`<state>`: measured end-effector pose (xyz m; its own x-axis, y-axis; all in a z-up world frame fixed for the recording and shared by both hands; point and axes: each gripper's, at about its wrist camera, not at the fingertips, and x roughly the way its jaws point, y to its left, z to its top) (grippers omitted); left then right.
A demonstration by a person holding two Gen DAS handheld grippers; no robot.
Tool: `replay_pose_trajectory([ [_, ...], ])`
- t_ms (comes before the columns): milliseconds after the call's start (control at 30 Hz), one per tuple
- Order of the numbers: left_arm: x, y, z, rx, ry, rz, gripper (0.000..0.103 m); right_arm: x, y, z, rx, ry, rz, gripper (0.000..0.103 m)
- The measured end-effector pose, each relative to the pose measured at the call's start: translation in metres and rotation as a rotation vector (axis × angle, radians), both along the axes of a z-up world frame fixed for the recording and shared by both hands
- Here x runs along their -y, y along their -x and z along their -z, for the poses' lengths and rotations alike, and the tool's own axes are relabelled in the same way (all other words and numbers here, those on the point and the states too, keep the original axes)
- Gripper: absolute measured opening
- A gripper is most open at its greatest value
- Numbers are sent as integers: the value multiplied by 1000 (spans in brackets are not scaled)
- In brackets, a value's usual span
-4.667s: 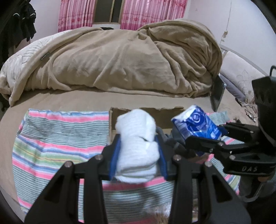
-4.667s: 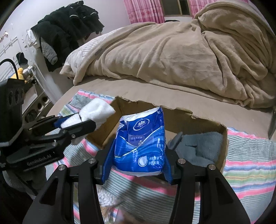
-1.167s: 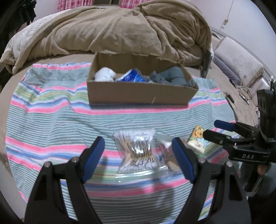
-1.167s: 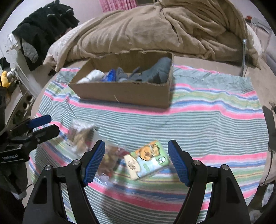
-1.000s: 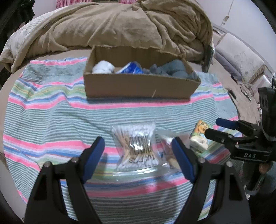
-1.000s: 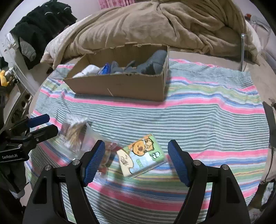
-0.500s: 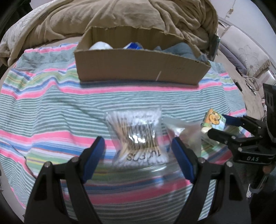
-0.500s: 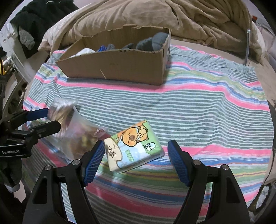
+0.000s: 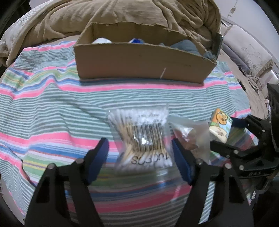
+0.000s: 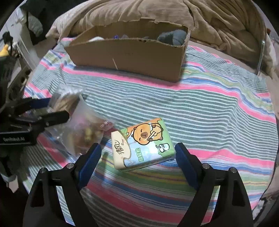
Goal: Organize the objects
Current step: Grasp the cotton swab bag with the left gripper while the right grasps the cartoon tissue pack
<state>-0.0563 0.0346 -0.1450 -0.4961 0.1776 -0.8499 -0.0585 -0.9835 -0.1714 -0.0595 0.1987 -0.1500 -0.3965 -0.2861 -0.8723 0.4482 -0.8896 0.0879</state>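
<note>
On the striped cloth [image 10: 200, 108], both grippers hang low with jaws wide apart, holding nothing.

The left gripper [image 9: 139, 157] brackets a clear bag of cotton swabs [image 9: 142, 138], the blue pads either side of it but not touching; the right gripper [image 10: 137, 157] likewise straddles a tissue pack [image 10: 142, 142] printed with a cartoon animal. Only the left wrist view reads the swab bag plainly (in the right view it is a blur behind the other tool), while the right view shows the second clear bag [image 10: 85, 131] with brownish contents lying between swabs and tissues. The cardboard box [image 9: 139, 62] sits farther back, near the brown blanket [image 9: 122, 15], with a grey cloth [image 10: 171, 37] and a white item [image 9: 102, 40] inside.
</note>
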Motion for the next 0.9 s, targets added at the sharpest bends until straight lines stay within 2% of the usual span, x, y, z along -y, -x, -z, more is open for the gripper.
replay_pose_trajectory([
  [33,0,0,0,2,-1,5,62,0,0,1,-2,-4,2,88],
  [100,-2,-1,0,-1,4,13,59,0,1,1,1,-12,9,85],
  [167,-1,-3,-1,-6,0,18,57,-2,2,0,1,-22,29,74],
  [200,0,-3,-1,-9,-4,17,55,-3,3,0,5,-17,34,73],
  [433,3,-6,-10,-32,-24,21,53,-5,1,-8,8,0,35,72],
  [900,25,-6,-47,-126,-63,6,53,-7,8,-58,-69,79,88,72],
])
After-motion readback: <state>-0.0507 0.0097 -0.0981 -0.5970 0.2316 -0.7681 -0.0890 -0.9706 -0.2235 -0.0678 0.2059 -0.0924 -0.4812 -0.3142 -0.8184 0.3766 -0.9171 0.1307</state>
